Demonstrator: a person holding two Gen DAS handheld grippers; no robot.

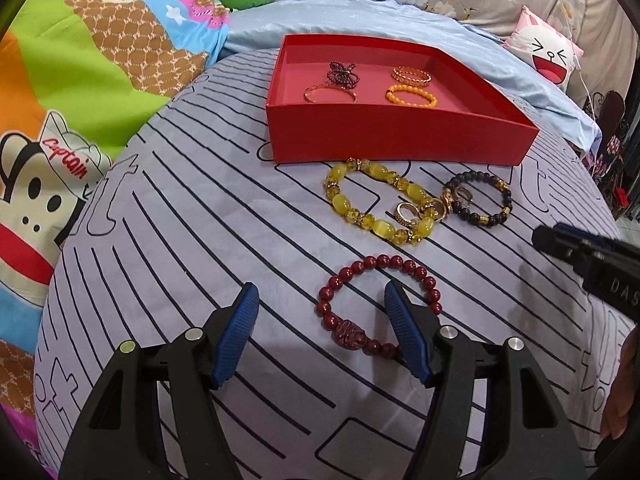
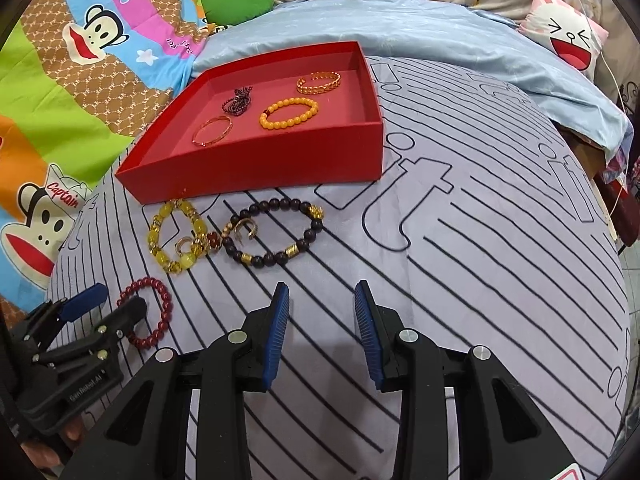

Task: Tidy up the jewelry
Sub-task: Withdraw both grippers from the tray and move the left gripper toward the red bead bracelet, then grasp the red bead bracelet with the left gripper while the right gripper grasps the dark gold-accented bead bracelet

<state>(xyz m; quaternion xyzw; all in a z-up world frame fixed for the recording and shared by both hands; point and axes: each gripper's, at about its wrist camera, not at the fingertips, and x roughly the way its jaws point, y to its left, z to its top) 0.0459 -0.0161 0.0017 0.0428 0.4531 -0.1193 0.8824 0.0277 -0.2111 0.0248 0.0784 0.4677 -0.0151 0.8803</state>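
Red bead bracelet (image 1: 376, 304) lies flat just ahead of the left gripper (image 1: 320, 300), jaws spread wide; the right blue pad (image 1: 404, 328) sits inside the loop, the left pad outside it, so the near-left arc of beads runs between them. Carved oblong bead (image 1: 352, 334) lies at the near side of the loop, long axis running left to right across the gripper's line. No contact can be confirmed.

Beyond it, ahead and slightly right: yellow bead bracelet (image 1: 376, 204), touching a dark bead bracelet (image 1: 478, 198), with small gold rings (image 1: 406, 212) at their junction. Farther ahead, red box (image 1: 392, 140), open, holding an orange bead bracelet (image 1: 412, 96), gold chain bangle (image 1: 412, 75), thin gold bangle (image 1: 330, 94) and a dark beaded chain (image 1: 342, 74) in a heap.

Right gripper (image 2: 322, 320) is held over bare cloth, jaws moderately open, nothing between them; dark bracelet ahead and left of it.

Surface: grey striped bedsheet (image 1: 192, 240). Around it, cartoon monkey blanket (image 1: 60, 160), pale blue cover (image 2: 440, 40), laughing-face pillow (image 2: 568, 40).
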